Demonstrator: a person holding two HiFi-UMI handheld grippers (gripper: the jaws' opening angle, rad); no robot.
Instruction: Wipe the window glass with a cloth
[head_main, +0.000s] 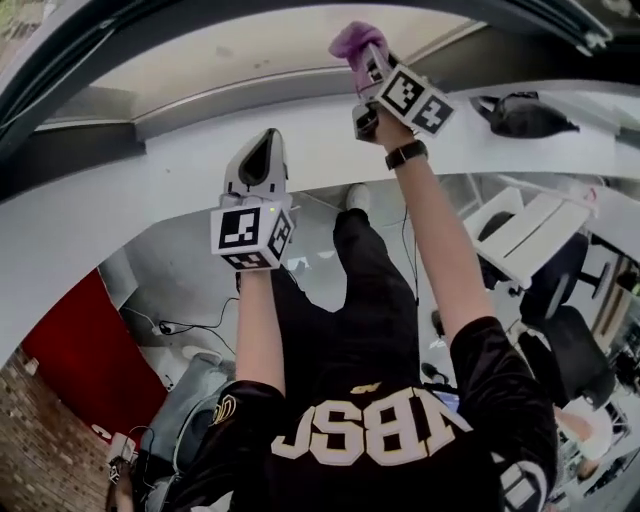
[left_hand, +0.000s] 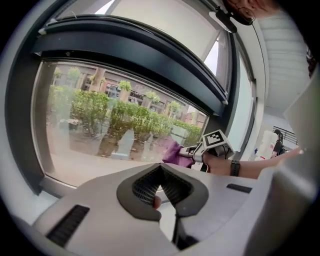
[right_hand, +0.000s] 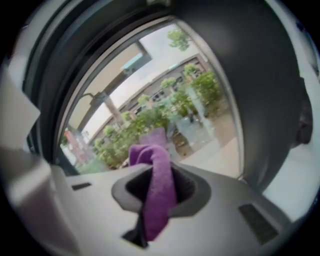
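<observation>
The cloth (right_hand: 156, 165) is showing up solid purple, no pattern at all. The left tongs (left_hand: 161, 189) and right tongs (right_hand: 159, 186) are both coming across pale grey, with dark grey ribbed pads (left_hand: 146, 186) lining the inside. The marker cube (head_main: 412, 98) on each one is sporting black squares on white. The window frame (left_hand: 125, 50) is looking charcoal, nearly black, and the window glass (left_hand: 75, 150) is showing green shrubs (left_hand: 130, 117) over pale beige ground. The person's shirt (head_main: 330, 330) is reading black with white letters and small gold marks, and the watch (head_main: 406, 154) is looking black too. Off to the side a wall panel (head_main: 85, 345) is glowing red next to a brownish brick wall (head_main: 40, 455).
</observation>
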